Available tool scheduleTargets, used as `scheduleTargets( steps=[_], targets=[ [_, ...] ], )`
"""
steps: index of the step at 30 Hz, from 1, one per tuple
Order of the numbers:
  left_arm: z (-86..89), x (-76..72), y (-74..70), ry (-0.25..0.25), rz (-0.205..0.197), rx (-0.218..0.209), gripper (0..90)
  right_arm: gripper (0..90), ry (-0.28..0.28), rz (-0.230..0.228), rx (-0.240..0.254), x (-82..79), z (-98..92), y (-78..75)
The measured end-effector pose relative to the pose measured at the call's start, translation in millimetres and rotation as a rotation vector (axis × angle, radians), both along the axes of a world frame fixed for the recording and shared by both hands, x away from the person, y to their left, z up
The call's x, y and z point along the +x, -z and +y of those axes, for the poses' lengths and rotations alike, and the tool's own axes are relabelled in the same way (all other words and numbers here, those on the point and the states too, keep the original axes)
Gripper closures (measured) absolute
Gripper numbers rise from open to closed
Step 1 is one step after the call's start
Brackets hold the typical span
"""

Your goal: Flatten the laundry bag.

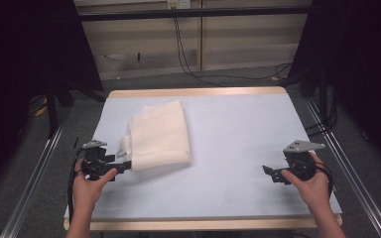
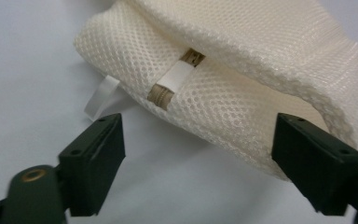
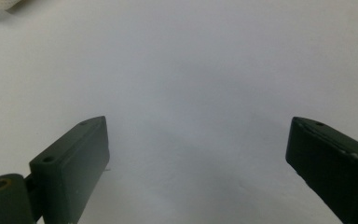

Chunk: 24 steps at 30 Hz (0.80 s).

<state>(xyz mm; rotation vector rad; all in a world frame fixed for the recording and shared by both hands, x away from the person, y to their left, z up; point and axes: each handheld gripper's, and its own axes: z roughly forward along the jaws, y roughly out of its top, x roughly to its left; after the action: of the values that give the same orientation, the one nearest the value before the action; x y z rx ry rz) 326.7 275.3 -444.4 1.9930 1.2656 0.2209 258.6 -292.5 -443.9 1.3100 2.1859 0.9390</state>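
The left tongs, jaws apart, are sitting just beside the mesh bag's near corner; the right tongs, also apart, are waiting well away.

Soft, even light falls from overhead onto the pale table, while the room's sides sink into near black. Shadows under the folded mesh cloth are faint. Both gripper views look slightly soft, with the near black jaws blurred and no glare.

Pale table, grey floor, black cables.
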Motion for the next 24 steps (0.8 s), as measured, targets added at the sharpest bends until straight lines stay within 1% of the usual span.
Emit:
scheduleTargets(
  steps=[1,2,3,5,7,8,9,10,11,12,13,15,16,17,20,21,22,23,24],
  targets=[
    [-1.3,0.6,2.0,-0.012,-0.002,-0.009,20.0,5.6,0.006,0.006,0.000,0.0,0.5,-0.2],
    [-1.5,2.1,4.5,-0.003,0.002,0.000,21.1,5.6,-0.001,0.001,-0.003,0.5,0.6,0.3],
    [-2.7,2.8,6.2,-0.012,0.005,-0.009,23.4,5.7,-0.001,0.001,-0.010,0.9,0.9,0.4],
    [-3.6,5.5,9.5,-0.018,0.008,-0.013,26.7,6.0,-0.005,0.003,-0.015,1.2,2.4,1.1],
    [-4.6,7.9,11.7,-0.008,0.003,-0.006,30.9,6.0,-0.005,0.015,-0.011,1.1,4.0,0.6],
    [-6.7,9.4,13.3,-0.017,0.008,-0.017,33.0,6.0,-0.008,0.005,-0.020,1.8,3.9,0.8],
    [-7.5,10.0,13.9,-0.020,0.004,-0.011,36.1,6.0,-0.008,0.003,-0.019,2.1,4.7,0.4],
    [-8.7,11.1,14.2,-0.008,0.008,-0.021,42.1,6.1,-0.006,0.008,-0.016,1.9,5.4,0.0],
    [-10.6,11.4,14.2,-0.018,0.008,-0.028,47.2,6.3,-0.013,0.002,-0.019,2.0,5.9,0.4],
    [-11.5,11.6,13.5,-0.019,0.012,-0.029,49.7,6.4,-0.012,0.008,-0.022,1.5,6.3,0.3],
    [-11.0,11.9,13.0,-0.011,0.012,-0.031,55.5,6.4,-0.013,0.013,-0.021,1.0,6.8,0.7],
    [-11.1,11.9,12.1,-0.017,0.021,-0.048,61.1,6.5,-0.021,0.004,-0.029,1.3,5.7,1.3],
    [-10.5,12.0,11.6,-0.015,0.027,-0.058,63.8,6.5,-0.023,0.008,-0.030,1.0,5.3,1.4],
    [-9.8,11.9,10.9,-0.017,0.022,-0.054,69.9,6.5,-0.016,0.011,-0.027,0.6,5.2,1.3],
    [-8.5,12.6,9.0,-0.007,0.022,-0.058,77.6,6.6,-0.006,0.013,-0.030,-0.3,5.1,0.9],
    [-8.3,12.3,7.2,-0.021,0.012,-0.071,83.3,6.6,-0.003,0.002,-0.033,-0.7,4.2,0.0],
    [-8.3,12.3,7.2,-0.021,0.012,-0.071,86.2,6.7,-0.005,-0.004,-0.034,-0.7,3.9,-0.2],
    [-8.2,12.8,5.7,-0.016,0.021,-0.086,86.8,6.7,-0.002,-0.004,-0.032,-1.0,4.0,-0.5],
    [-8.6,12.9,5.2,-0.019,0.022,-0.085,87.9,6.7,-0.001,-0.003,-0.034,-1.3,3.9,-0.6]
  ],
)
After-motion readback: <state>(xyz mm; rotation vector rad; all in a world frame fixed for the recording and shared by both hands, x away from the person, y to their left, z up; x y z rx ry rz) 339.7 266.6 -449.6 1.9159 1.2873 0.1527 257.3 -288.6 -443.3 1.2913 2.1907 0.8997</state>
